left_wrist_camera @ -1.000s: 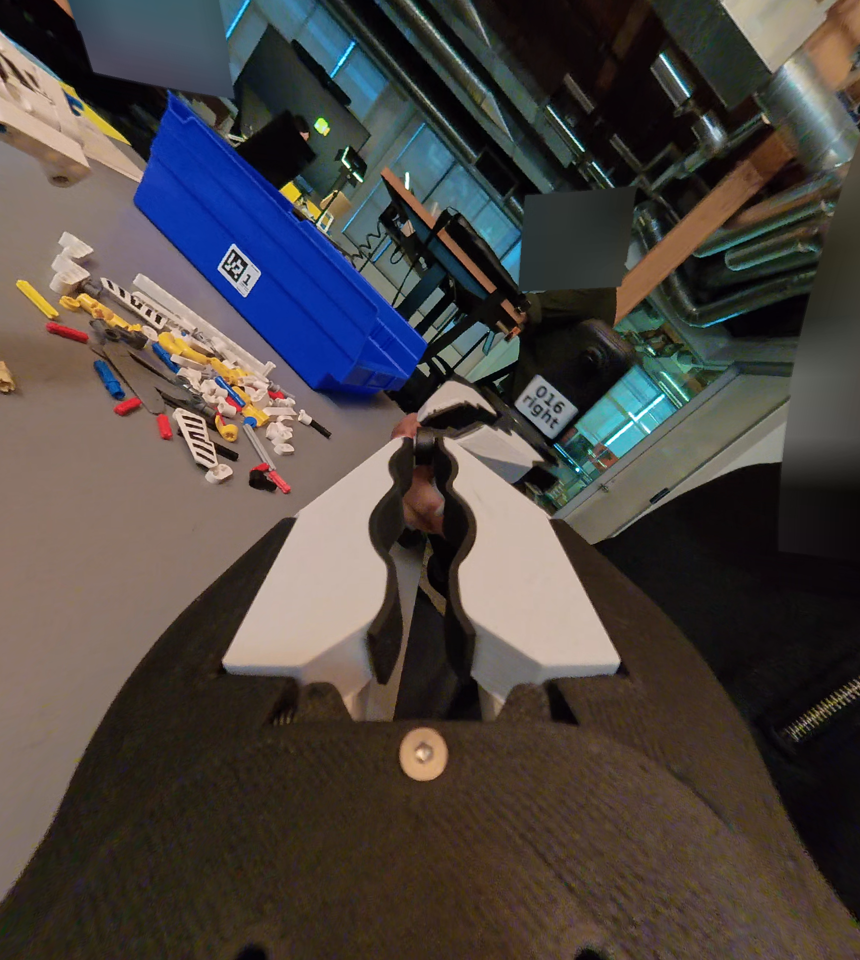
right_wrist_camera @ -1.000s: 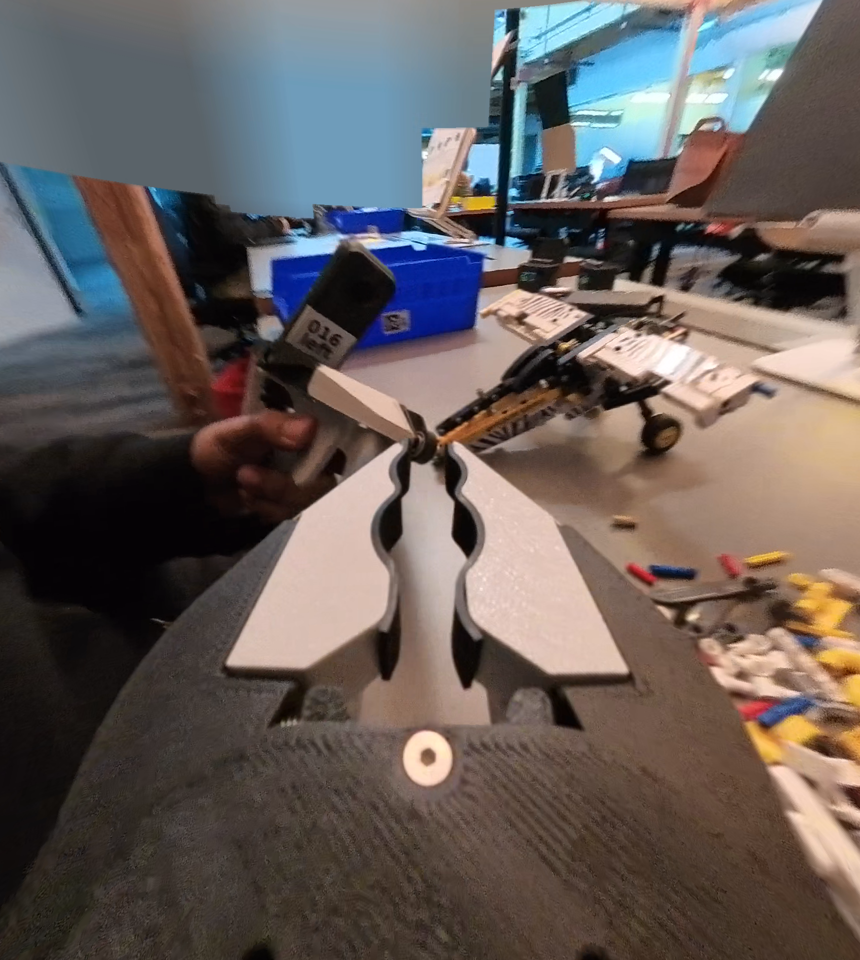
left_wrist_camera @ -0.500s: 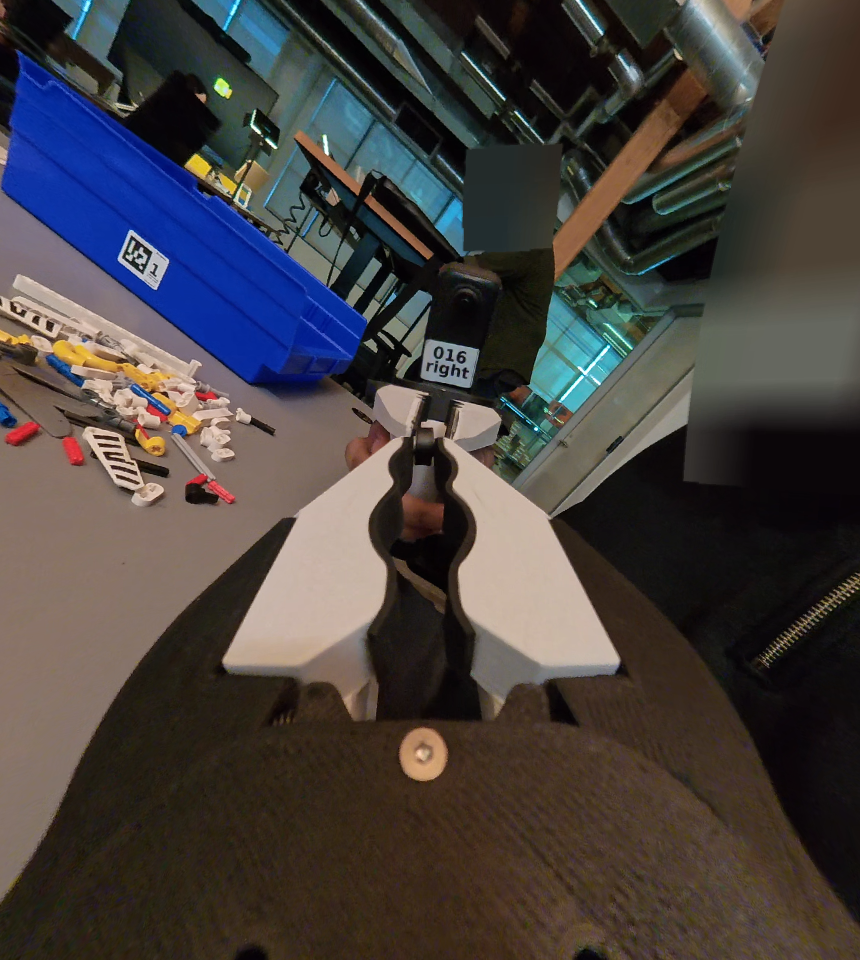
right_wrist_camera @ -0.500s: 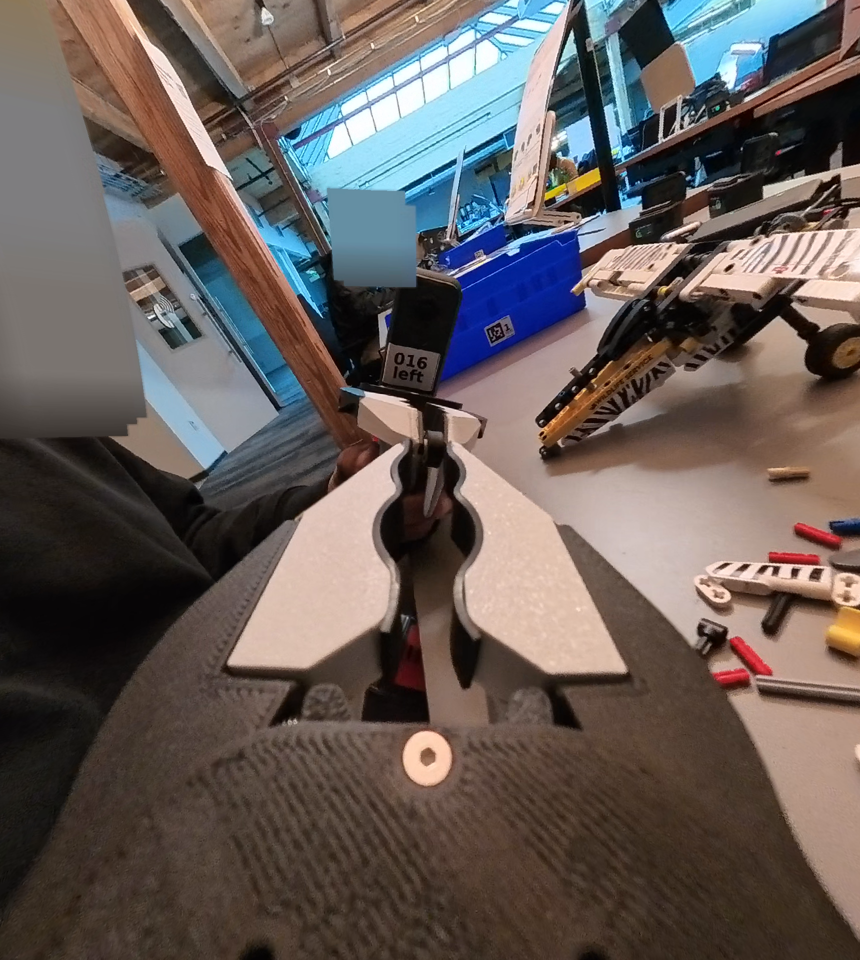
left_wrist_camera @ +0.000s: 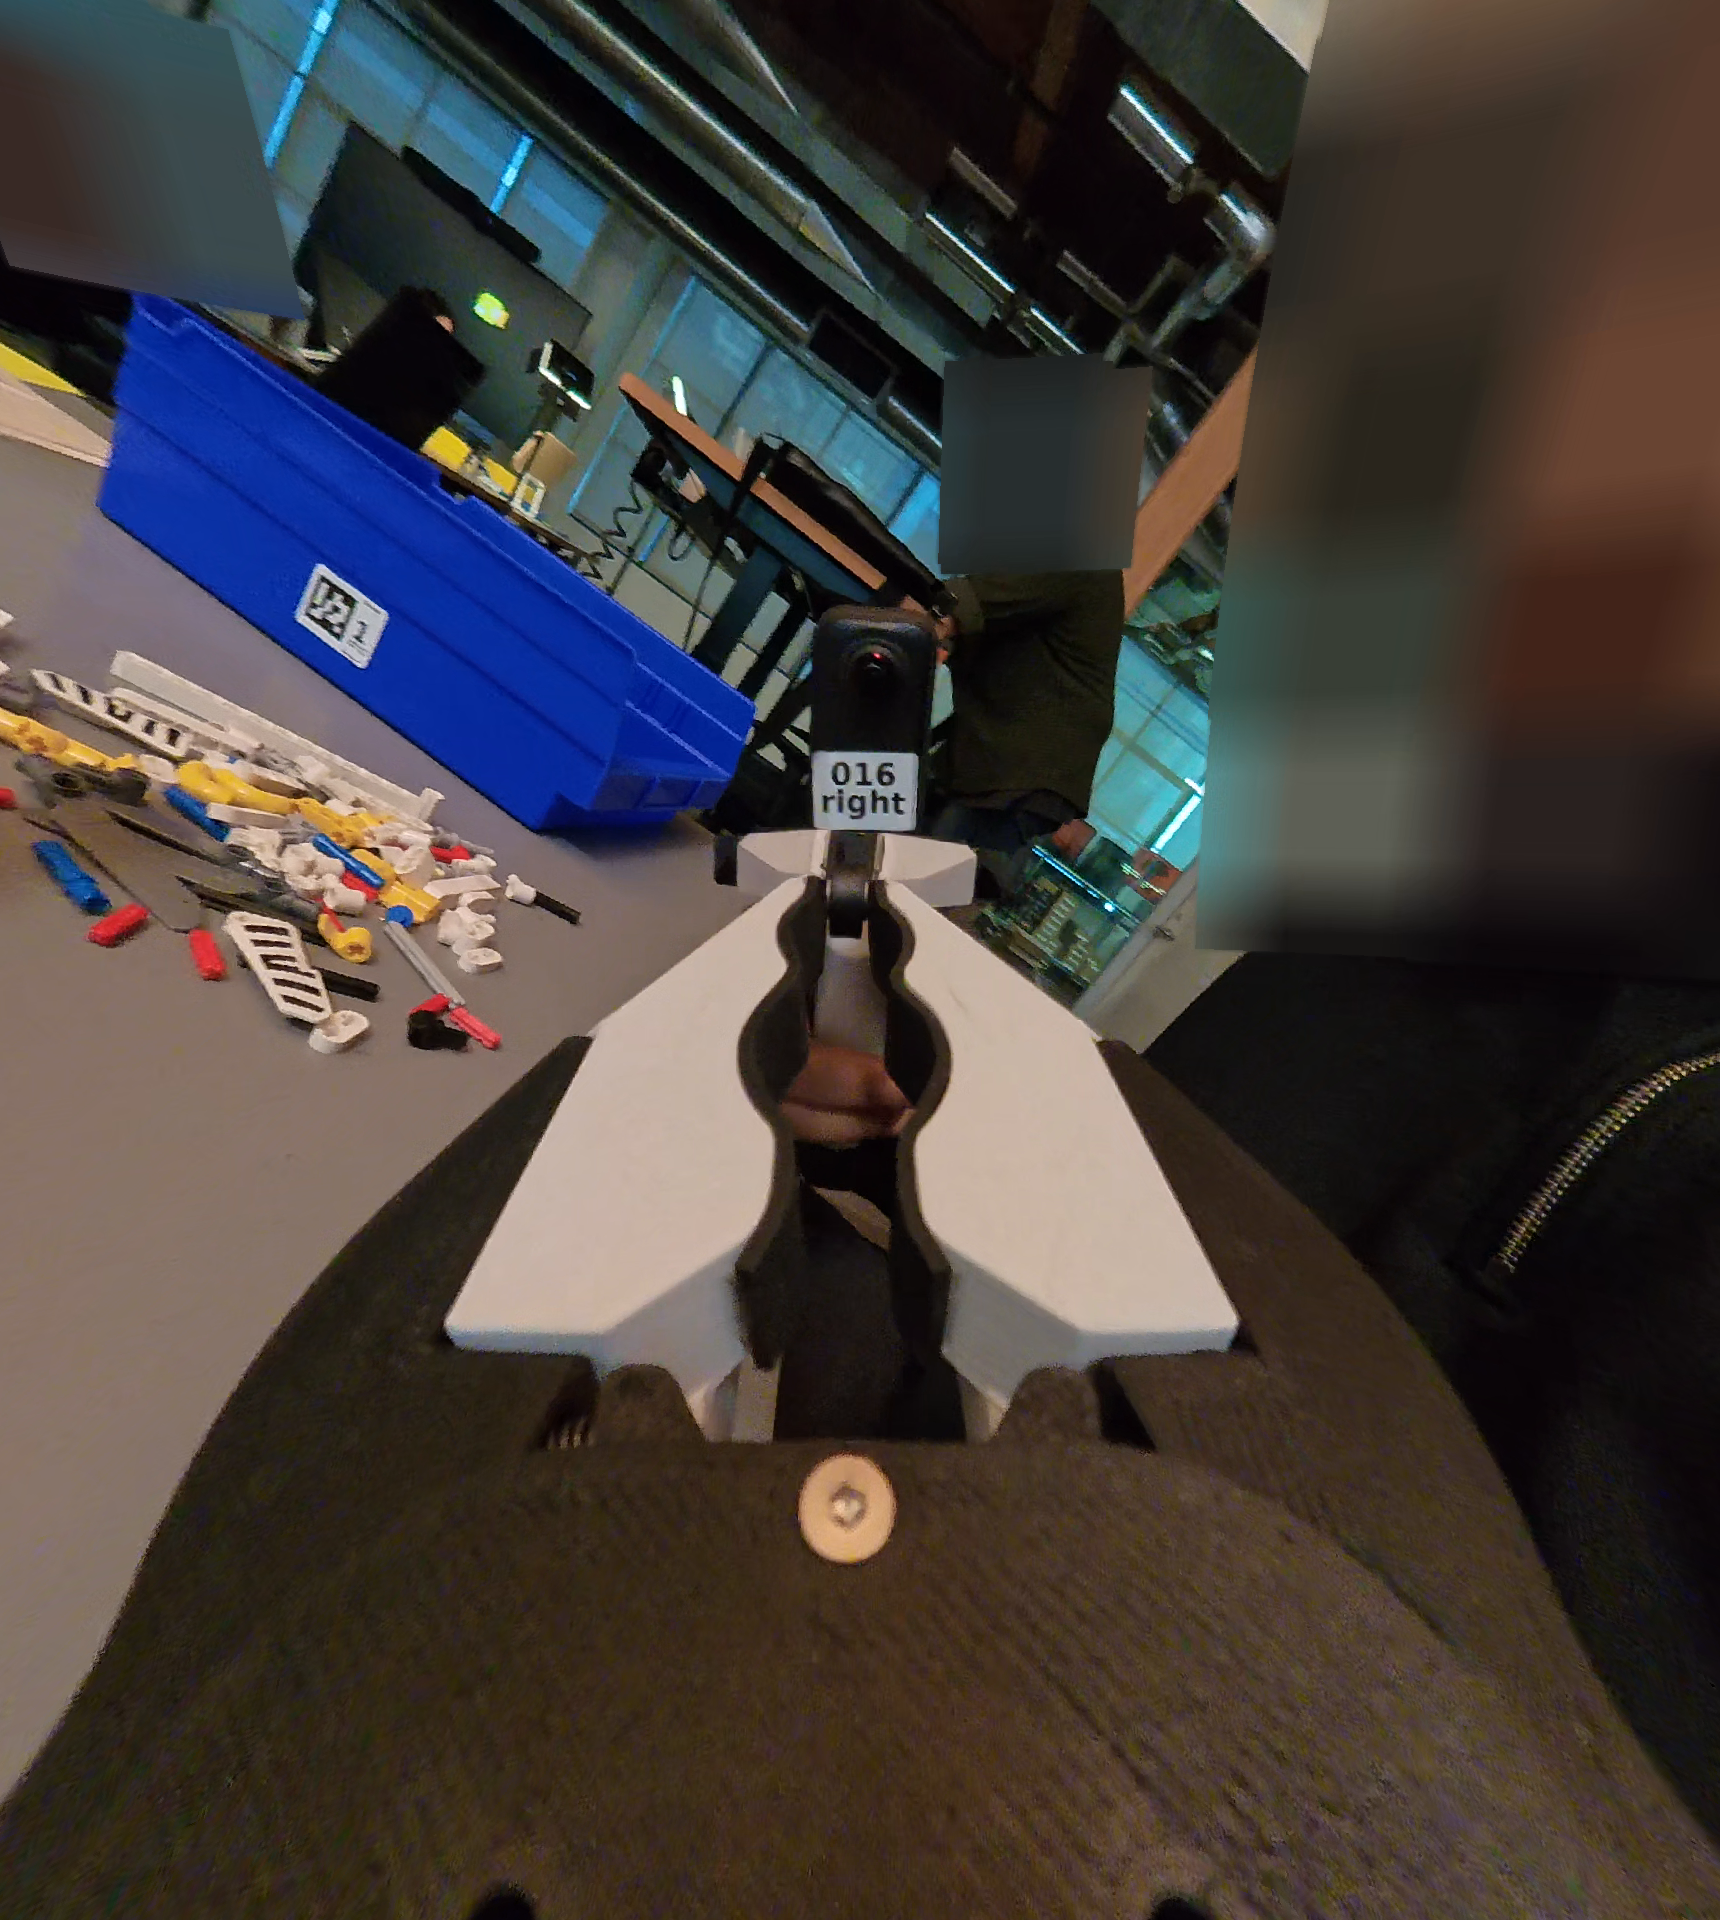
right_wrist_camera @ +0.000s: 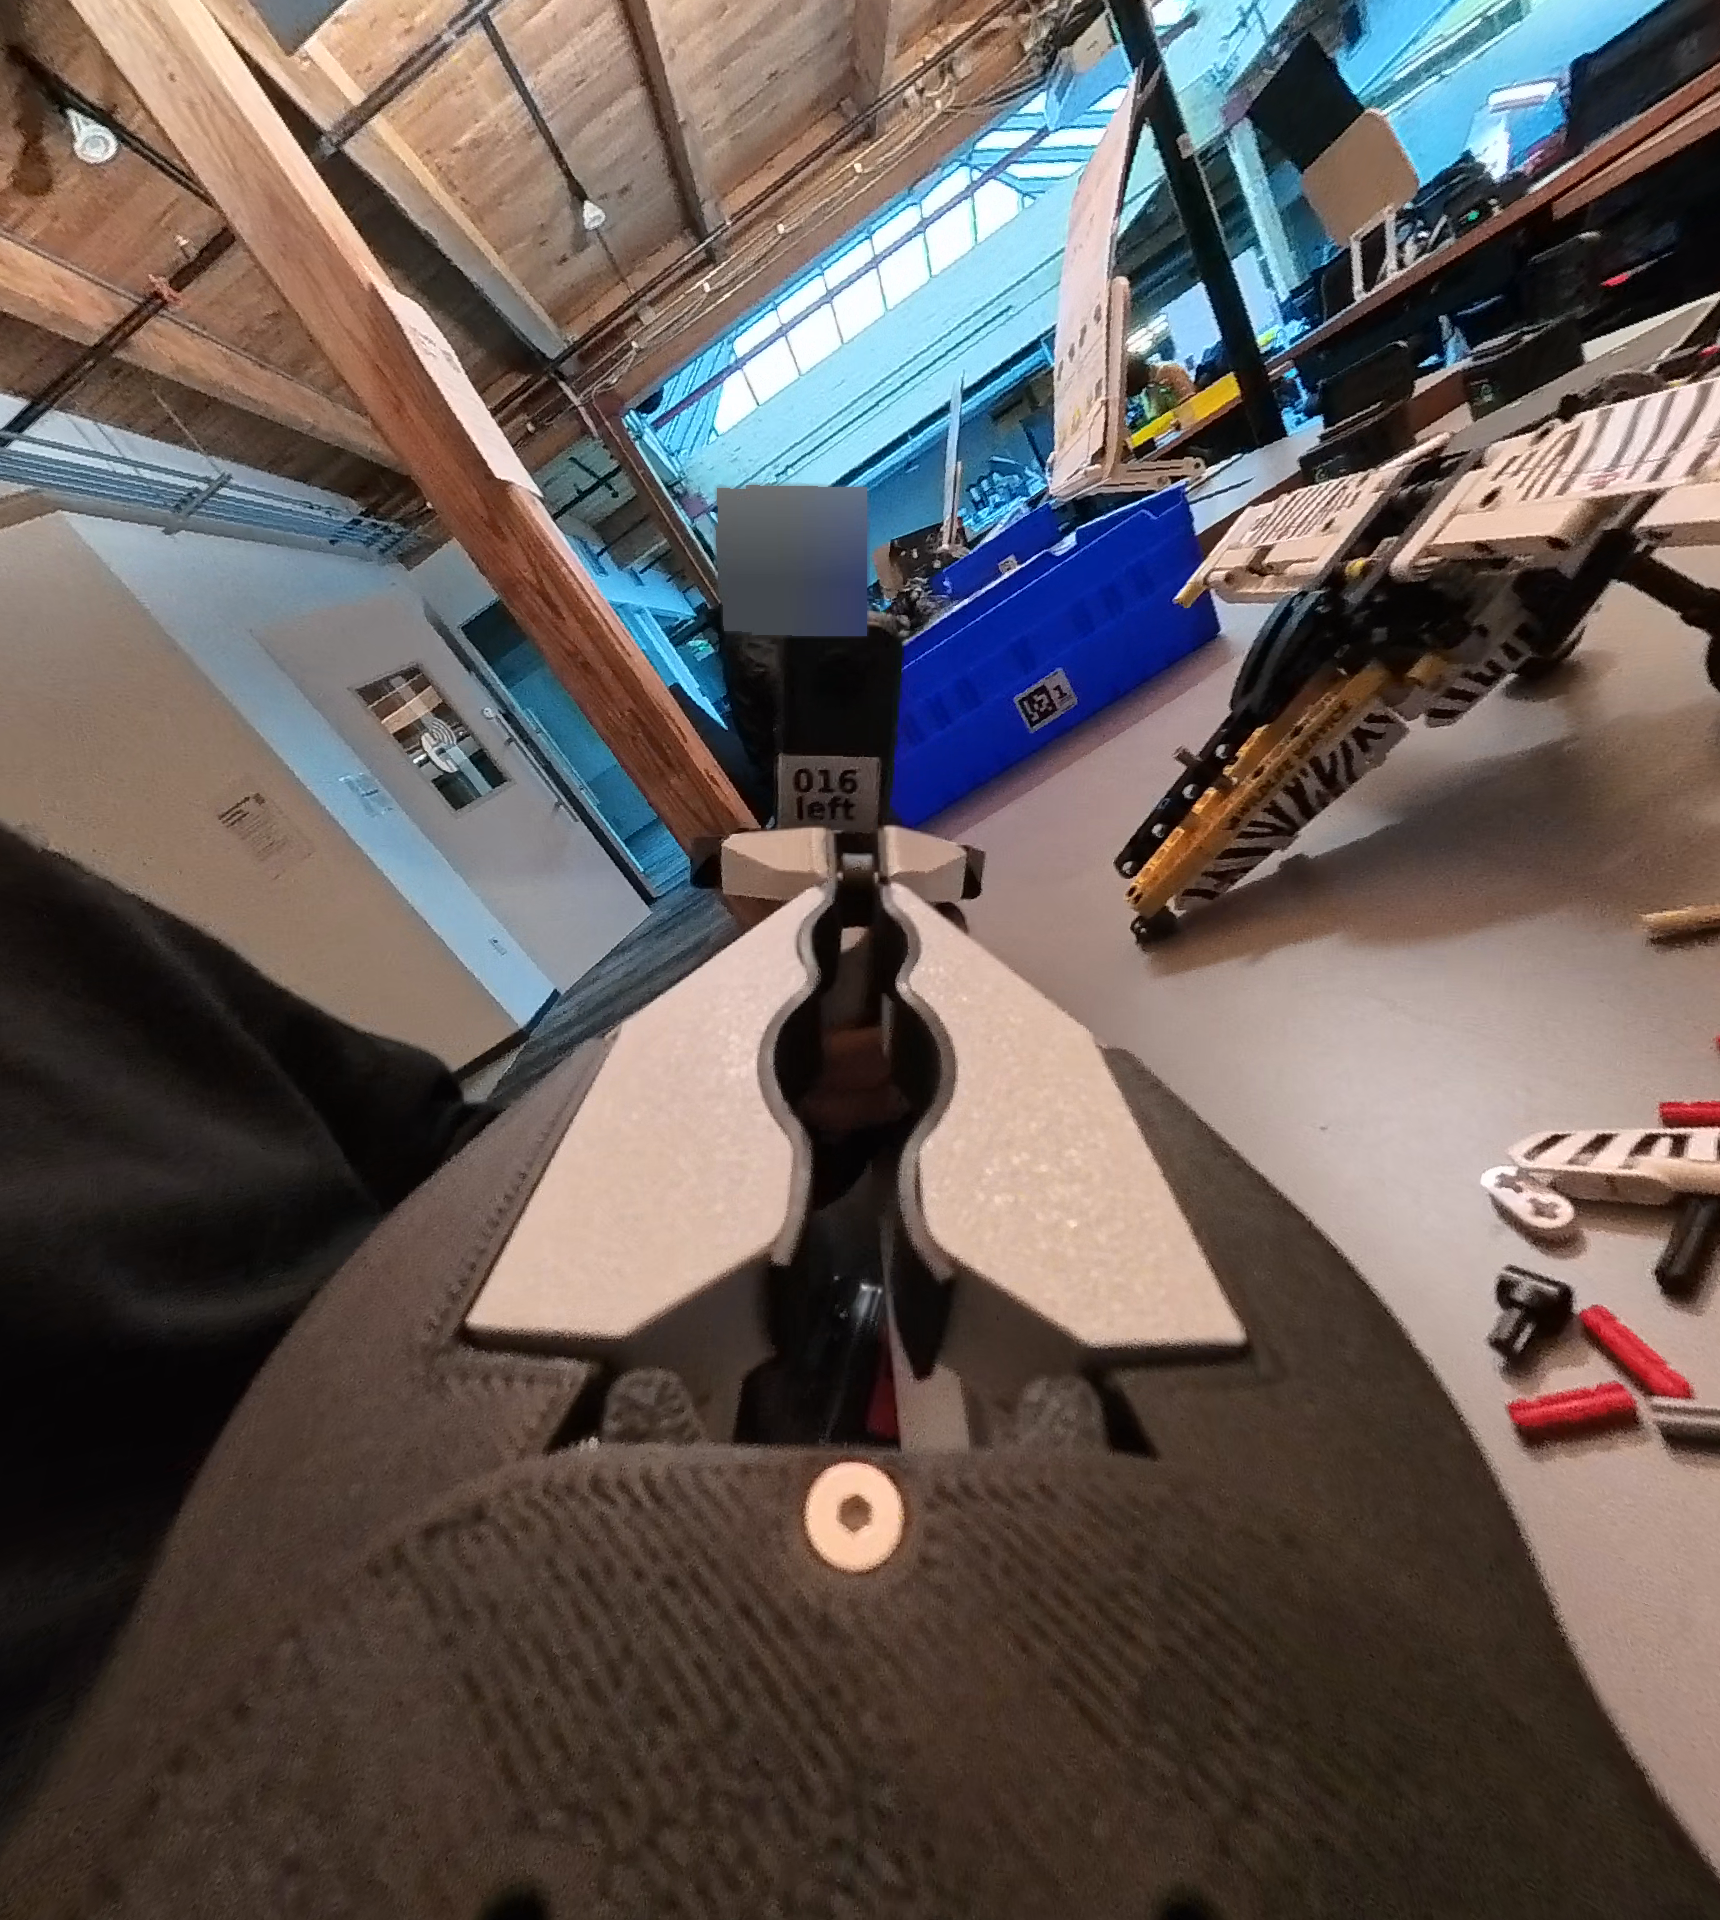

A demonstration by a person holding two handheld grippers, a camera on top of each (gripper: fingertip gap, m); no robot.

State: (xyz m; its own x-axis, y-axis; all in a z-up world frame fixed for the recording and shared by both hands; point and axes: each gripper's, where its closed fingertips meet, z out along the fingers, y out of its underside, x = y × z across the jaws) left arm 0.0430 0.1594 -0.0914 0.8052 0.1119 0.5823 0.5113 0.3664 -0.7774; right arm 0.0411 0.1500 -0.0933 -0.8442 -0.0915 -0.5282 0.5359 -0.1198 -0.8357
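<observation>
My two grippers meet tip to tip above the near edge of the grey table [left_wrist_camera: 212,1195]. My left gripper [left_wrist_camera: 848,896] is shut on a small black piece [left_wrist_camera: 848,906] at its very tips. My right gripper [right_wrist_camera: 856,888] faces it head-on and is shut on the same piece from the other side. The right gripper also shows in the left wrist view [left_wrist_camera: 851,857], just beyond my left tips. The left gripper shows in the right wrist view [right_wrist_camera: 851,857], just beyond my right tips. A hand [left_wrist_camera: 840,1091] shows through the left jaws' opening.
A pile of loose white, yellow, red, blue and black building pieces [left_wrist_camera: 264,831] lies on the table before a blue bin [left_wrist_camera: 420,623]. A zebra-striped model plane [right_wrist_camera: 1458,644], more loose pieces [right_wrist_camera: 1666,1174] and a wooden post [right_wrist_camera: 482,499] show in the right wrist view. The tips of both grippers are at nearly the same place. The zebra-striped model plane [right_wrist_camera: 1458,644] is about 20 cm from both grippers' fingertips.
The right gripper's jaws have closed from well apart to shut. Both grippers have swung to face each other squarely, tip against tip. The left gripper has stayed shut on the small black piece.
</observation>
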